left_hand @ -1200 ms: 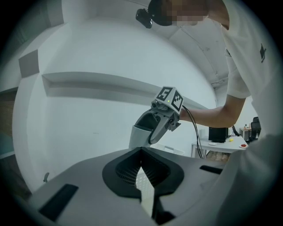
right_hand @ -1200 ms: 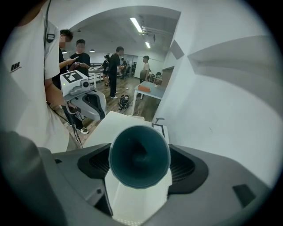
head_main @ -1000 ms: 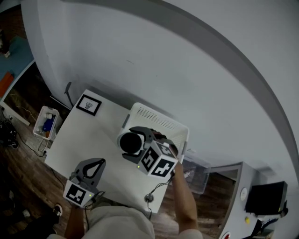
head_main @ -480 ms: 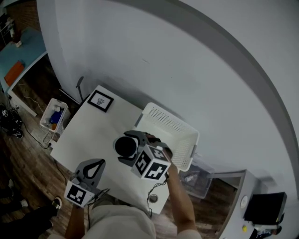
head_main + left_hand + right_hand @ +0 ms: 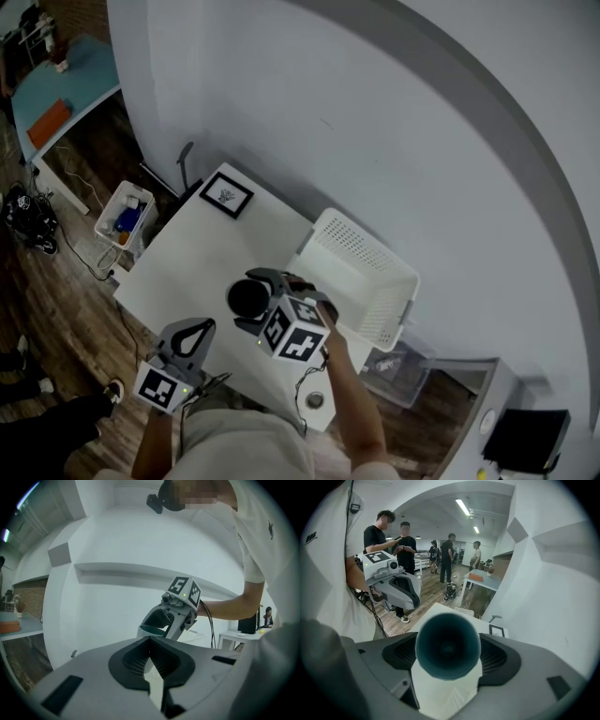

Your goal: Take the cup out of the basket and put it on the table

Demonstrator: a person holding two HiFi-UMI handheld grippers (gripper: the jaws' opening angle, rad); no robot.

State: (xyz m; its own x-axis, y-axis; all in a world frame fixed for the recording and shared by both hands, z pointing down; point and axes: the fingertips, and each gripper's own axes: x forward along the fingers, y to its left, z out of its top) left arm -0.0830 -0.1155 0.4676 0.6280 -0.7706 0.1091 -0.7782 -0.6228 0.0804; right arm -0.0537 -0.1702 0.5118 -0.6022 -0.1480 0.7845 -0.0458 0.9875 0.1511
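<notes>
A cup (image 5: 248, 298), white outside and dark teal inside, sits between the jaws of my right gripper (image 5: 259, 302), which is shut on it. It hangs above the white table (image 5: 202, 253), left of the white perforated basket (image 5: 361, 246) and apart from it. In the right gripper view the cup's (image 5: 447, 646) mouth faces the camera. The left gripper view shows the right gripper (image 5: 161, 623) holding the cup (image 5: 151, 630) in the air. My left gripper (image 5: 191, 326) is near the table's front edge, fingertips together and holding nothing.
A framed picture (image 5: 226, 196) lies at the table's far left corner. A small round object (image 5: 316, 400) with a cable sits at the front right edge. Storage bins stand on the floor to the left (image 5: 125, 214) and right (image 5: 394, 361). Several people stand in the room behind.
My right gripper has carried the cup away from the basket's side to over the middle of the table. The left gripper has stayed in place.
</notes>
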